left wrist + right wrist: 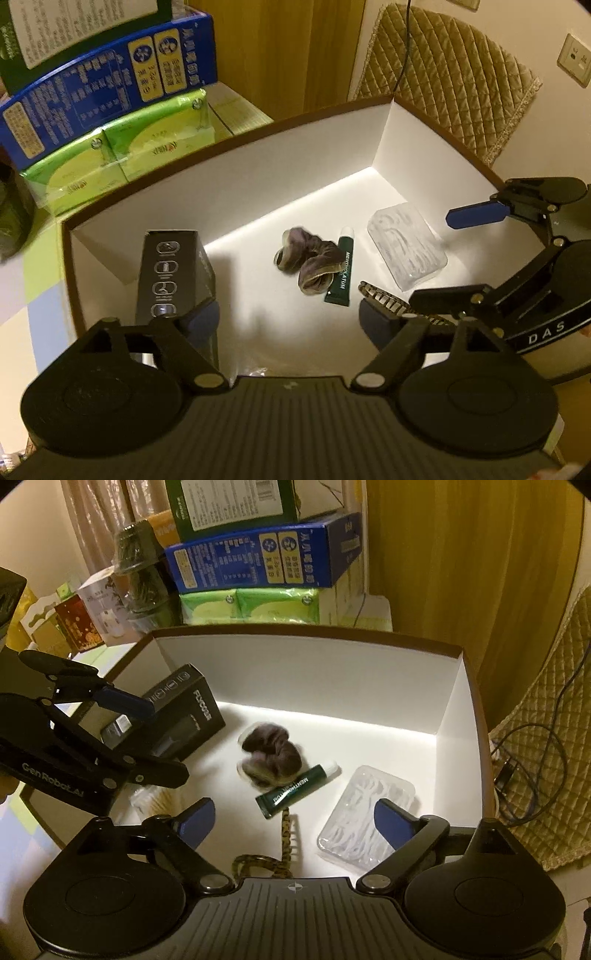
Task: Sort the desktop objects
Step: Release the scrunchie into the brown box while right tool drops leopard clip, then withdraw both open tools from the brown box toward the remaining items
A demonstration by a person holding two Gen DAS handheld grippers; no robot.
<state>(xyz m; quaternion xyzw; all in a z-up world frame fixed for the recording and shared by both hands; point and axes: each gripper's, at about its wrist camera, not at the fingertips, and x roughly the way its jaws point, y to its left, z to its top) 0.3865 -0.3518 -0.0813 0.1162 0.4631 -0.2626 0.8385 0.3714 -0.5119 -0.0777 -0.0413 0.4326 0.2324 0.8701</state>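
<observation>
I am holding both sets of jaws wide open over the white box [448, 698], gripping nothing: scrunchie [271, 755] and green tube [295, 785] lying ahead between the right gripper [293, 821] jaws (floss case [364, 821] beside the right one), black carton [173, 273] touching the left gripper [291, 319].

White open box [448, 701] with brown rim holds everything, floor bare in spots. Landmark: green tube [295, 789], lying flat mid-floor. Dark scrunchie [271, 755] touches the tube on its left. Clear plastic case [364, 823] of floss picks lies just right of the tube. Patterned hair clip [286, 830] sits just in front of the tube's flat end. Black carton [177, 716] lies well left of the tube, near the left wall.
</observation>
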